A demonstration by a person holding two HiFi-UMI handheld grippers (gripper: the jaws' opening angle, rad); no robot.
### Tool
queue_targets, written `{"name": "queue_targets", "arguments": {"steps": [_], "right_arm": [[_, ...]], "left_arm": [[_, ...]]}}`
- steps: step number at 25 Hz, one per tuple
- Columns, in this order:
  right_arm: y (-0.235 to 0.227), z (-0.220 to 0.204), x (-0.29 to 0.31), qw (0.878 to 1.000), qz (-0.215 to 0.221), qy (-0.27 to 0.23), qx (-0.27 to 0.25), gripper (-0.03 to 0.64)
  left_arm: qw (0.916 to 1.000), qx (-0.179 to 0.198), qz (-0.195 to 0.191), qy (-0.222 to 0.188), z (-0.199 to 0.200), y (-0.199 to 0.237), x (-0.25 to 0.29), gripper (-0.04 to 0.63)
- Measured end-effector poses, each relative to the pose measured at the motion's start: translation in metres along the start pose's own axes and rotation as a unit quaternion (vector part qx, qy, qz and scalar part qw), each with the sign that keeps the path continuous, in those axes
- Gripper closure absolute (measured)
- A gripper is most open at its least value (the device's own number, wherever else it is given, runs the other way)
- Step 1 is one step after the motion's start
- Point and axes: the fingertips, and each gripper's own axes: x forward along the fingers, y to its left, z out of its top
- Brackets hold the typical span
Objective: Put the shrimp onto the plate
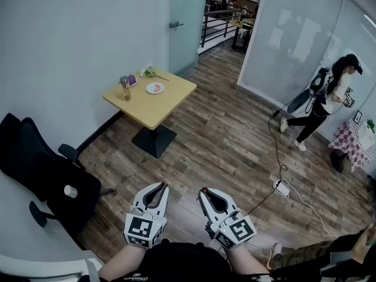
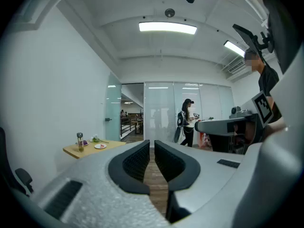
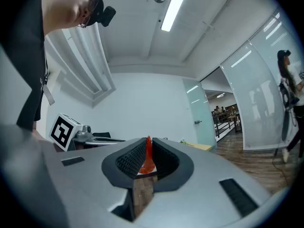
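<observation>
A thin orange-red shrimp (image 3: pixel 147 158) stands pinched between the ribbed pads of my right gripper (image 3: pixel 148 145), which is shut on it. My left gripper (image 2: pixel 152 145) has its jaws drawn together with only a narrow slit and nothing in them. In the head view both the left gripper (image 1: pixel 154 192) and the right gripper (image 1: pixel 209 196) are held low, close to the body, above the wooden floor. The white plate (image 1: pixel 155 87), with something red on it, lies on a small yellow table (image 1: pixel 164 101) far ahead at the left. The plate (image 2: pixel 99 146) also shows in the left gripper view.
A glass bottle (image 1: pixel 125 90), a purple thing and flowers share the table. A black office chair (image 1: pixel 47 181) stands at the left wall. A person (image 1: pixel 320 101) stands at the right by glass partitions. A cable and power strip (image 1: pixel 282 187) lie on the floor.
</observation>
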Motion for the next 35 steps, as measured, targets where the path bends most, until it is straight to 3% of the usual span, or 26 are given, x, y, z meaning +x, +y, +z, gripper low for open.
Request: {"name": "queue_targets", "arguments": {"steps": [18, 28, 35], "right_arm": [[0.021, -0.007, 0.051, 1.0, 0.01, 0.007, 0.009, 0.581], [0.034, 0.004, 0.096, 1.0, -0.009, -0.004, -0.02, 0.581], [0.032, -0.006, 0.11, 1.0, -0.005, 0.005, -0.026, 0.581]], "left_arm": [[0.9999, -0.014, -0.003, -0.009, 0.0, 0.049, -0.007, 0.564], [0.9997, -0.017, 0.011, -0.016, -0.003, 0.106, -0.027, 0.563], [0.9996, -0.016, 0.009, -0.022, -0.004, 0.117, -0.022, 0.564]]}}
